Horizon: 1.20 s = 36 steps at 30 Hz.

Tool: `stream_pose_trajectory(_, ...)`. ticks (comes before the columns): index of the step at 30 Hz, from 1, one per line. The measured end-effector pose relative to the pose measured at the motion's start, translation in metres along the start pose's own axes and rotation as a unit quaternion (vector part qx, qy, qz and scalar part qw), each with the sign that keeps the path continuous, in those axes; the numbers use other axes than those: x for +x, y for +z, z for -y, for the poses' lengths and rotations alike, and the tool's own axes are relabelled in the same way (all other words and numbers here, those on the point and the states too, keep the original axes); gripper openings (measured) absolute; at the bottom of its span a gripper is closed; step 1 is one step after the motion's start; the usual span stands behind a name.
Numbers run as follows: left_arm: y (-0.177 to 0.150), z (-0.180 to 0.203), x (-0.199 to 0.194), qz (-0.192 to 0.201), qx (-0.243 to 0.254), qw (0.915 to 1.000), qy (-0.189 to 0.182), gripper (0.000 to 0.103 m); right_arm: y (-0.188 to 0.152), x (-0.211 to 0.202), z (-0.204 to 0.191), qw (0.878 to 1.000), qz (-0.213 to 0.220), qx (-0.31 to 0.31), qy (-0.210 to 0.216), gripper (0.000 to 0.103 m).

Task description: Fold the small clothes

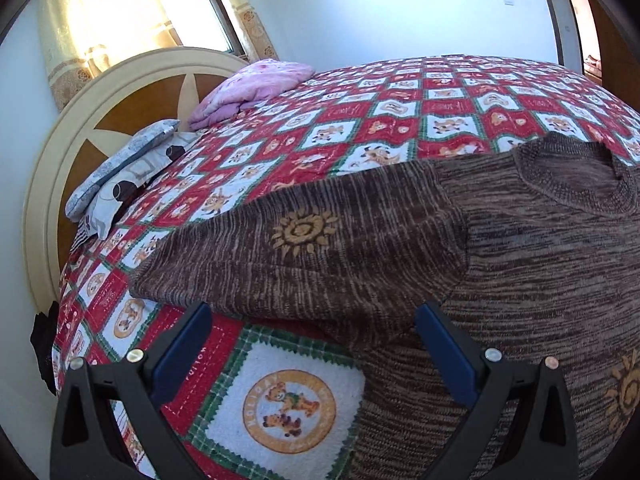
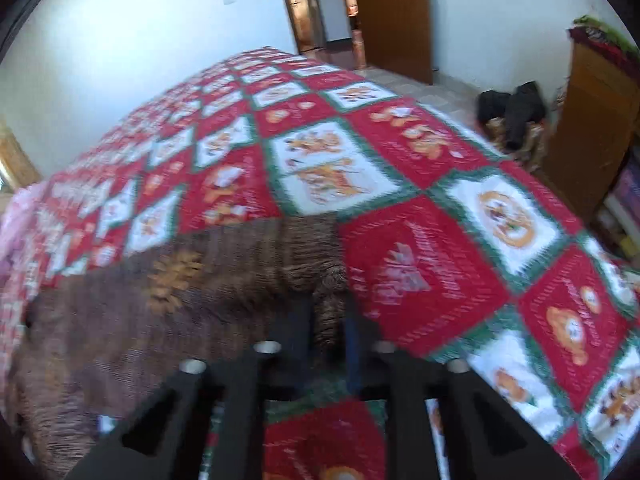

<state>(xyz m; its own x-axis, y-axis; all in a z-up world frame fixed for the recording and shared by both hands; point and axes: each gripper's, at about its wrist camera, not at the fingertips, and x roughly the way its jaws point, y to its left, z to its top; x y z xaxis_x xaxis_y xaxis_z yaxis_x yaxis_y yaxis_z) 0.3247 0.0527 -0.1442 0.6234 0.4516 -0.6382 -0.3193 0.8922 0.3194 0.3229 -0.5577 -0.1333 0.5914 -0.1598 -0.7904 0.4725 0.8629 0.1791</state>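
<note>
Brown marled knit sweater (image 1: 500, 240) spread flat on a bed, over a red, white and green patchwork quilt (image 1: 360, 120) printed with teddy bears; round collar at the far side of the sweater, one sleeve (image 1: 280, 256) stretched out flat away from the body toward the headboard (image 1: 132, 80), a tan sun motif stitched on it. Laid out open like this, probably so that sleeves and sides can be turned inward one at a time. Left tongs (image 1: 312, 344) wide apart, blue pads hovering just over the near edge of that sleeve close to where it joins the body, nothing between them; seemingly lined up to take the sleeve for a fold toward the sweater's middle. On the sweater's opposite side, right tongs (image 2: 330, 320) drawn together and clamped on a bunched ridge of brown knit at the end of the other sleeve (image 2: 312, 252), fabric puckered up between the black fingers; view blurred, so the exact bite hard to make out. Grip at the cuff end most likely chosen so the whole sleeve follows when carried across the body. Beyond the sweater toward the headboard, a folded pink blanket (image 1: 248, 88) and grey patterned pillows (image 1: 120, 168), well apart from the sweater. Folding barely begun, judged from the garment lying fully open.
</note>
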Motion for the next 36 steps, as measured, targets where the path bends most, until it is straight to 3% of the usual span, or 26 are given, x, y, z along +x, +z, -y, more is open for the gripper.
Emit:
stream_pose_trajectory(8, 0.001, -0.003, -0.001, 0.007, -0.003, 0.9997, -0.025, 0.103, 0.018, -0.042, -0.059, 0.996, 0.057, -0.069, 0.012, 0.009)
stream_pose_trajectory(14, -0.001, -0.004, -0.005, 0.017, -0.005, 0.9992, -0.035, 0.103, 0.012, -0.058, -0.124, 0.989, 0.065, -0.129, 0.044, 0.009)
stream_pose_trajectory(17, -0.004, -0.004, -0.006, 0.02, -0.005, 0.9991, -0.037, 0.103, -0.003, -0.066, -0.165, 0.981, 0.07, -0.171, 0.065, 0.009)
stream_pose_trajectory(20, -0.005, -0.002, -0.006, 0.022, -0.004, 0.9991, -0.037, 0.103, -0.03, -0.076, -0.219, 0.965, 0.077, -0.235, 0.092, 0.009)
stream_pose_trajectory(27, -0.006, -0.009, -0.004, 0.013, -0.022, 0.9977, -0.064, 0.103, -0.097, -0.068, -0.311, 0.936, 0.064, -0.316, 0.142, 0.009)
stream_pose_trajectory(31, -0.007, -0.009, -0.012, 0.016, -0.017, 0.997, -0.075, 0.103, -0.129, -0.041, -0.332, 0.934, 0.018, -0.312, 0.171, 0.009)
stream_pose_trajectory(33, -0.007, -0.01, -0.02, 0.02, -0.013, 0.9963, -0.082, 0.103, -0.14, -0.029, -0.33, 0.93, -0.03, -0.302, 0.207, 0.009)
stream_pose_trajectory(34, -0.006, -0.011, -0.024, 0.022, -0.011, 0.9956, -0.09, 0.103, -0.144, -0.027, -0.326, 0.928, -0.052, -0.295, 0.223, 0.019)
stream_pose_trajectory(35, -0.004, -0.011, -0.03, 0.026, -0.008, 0.9943, -0.103, 0.103, -0.146, -0.029, -0.322, 0.926, -0.062, -0.293, 0.23, 0.041)
stream_pose_trajectory(36, -0.001, -0.01, -0.036, 0.029, -0.005, 0.9932, -0.112, 0.103, -0.147, -0.035, -0.311, 0.925, -0.066, -0.288, 0.237, 0.05)
